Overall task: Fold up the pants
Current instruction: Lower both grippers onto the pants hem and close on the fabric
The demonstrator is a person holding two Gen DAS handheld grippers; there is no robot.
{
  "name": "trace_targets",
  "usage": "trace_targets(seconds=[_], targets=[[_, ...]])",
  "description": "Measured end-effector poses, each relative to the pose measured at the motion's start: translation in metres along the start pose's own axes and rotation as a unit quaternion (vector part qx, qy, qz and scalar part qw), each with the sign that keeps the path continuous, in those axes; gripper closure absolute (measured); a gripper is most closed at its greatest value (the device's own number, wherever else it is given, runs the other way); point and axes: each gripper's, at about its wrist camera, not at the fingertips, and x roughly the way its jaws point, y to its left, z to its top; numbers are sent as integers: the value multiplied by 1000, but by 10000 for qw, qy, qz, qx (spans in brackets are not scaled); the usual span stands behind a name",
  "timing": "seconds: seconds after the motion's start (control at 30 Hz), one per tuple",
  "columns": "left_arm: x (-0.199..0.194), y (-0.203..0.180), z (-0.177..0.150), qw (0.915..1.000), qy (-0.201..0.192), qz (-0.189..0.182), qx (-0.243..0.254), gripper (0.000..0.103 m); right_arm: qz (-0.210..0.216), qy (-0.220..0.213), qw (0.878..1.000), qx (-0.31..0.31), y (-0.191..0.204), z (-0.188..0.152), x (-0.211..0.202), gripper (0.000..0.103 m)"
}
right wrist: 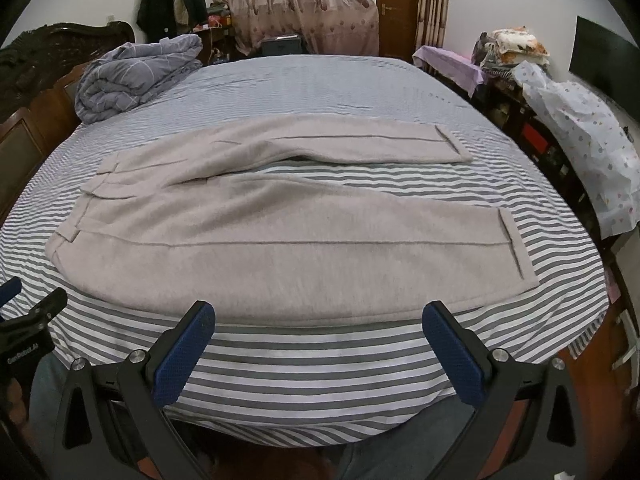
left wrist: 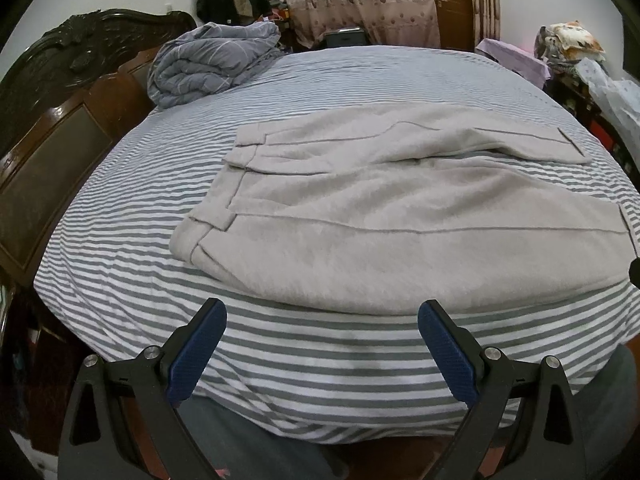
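Light beige pants point(left wrist: 380, 216) point(right wrist: 256, 236) lie flat on the striped bed, waistband to the left and both legs running right, spread slightly apart. The near leg's cuff point(right wrist: 516, 248) rests toward the bed's right side and the far leg's cuff point(right wrist: 452, 142) lies further back. My left gripper point(left wrist: 322, 320) hovers open just short of the pants' near edge, near the waist end. My right gripper point(right wrist: 318, 322) is open too, close to the near leg's lower edge. Nothing sits between either pair of blue pads. The left gripper's tip point(right wrist: 36, 304) shows at the left edge of the right wrist view.
A grey-and-white striped sheet point(right wrist: 320, 364) covers the bed. A rolled grey duvet point(right wrist: 132, 76) lies at the back left by the dark wooden headboard point(left wrist: 60, 128). Cluttered furniture with bags point(right wrist: 580, 128) lines the right side. The person's trousered legs point(left wrist: 248, 440) press against the bed's front edge.
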Motion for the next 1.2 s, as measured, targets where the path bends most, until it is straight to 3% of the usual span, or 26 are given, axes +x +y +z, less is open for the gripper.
trace_targets(seconds=[0.27,0.5,0.6,0.93,1.2], targets=[[21,35,43,9995,-224,126,-184,7,326,69,9994,-104,-3,33,24,0],[57,77,100,9986,-411,238,-235,7,410,135,9954,-859,14,98,63,2],[78,94,122,9977,-364,465,-326,7,461,113,9924,-1134,18,131,84,4],[158,113,177,9968,-324,545,-481,7,637,612,9769,-1946,57,241,206,37],[230,150,221,9967,-183,232,-757,7,1062,1000,9611,-2347,98,306,304,41]])
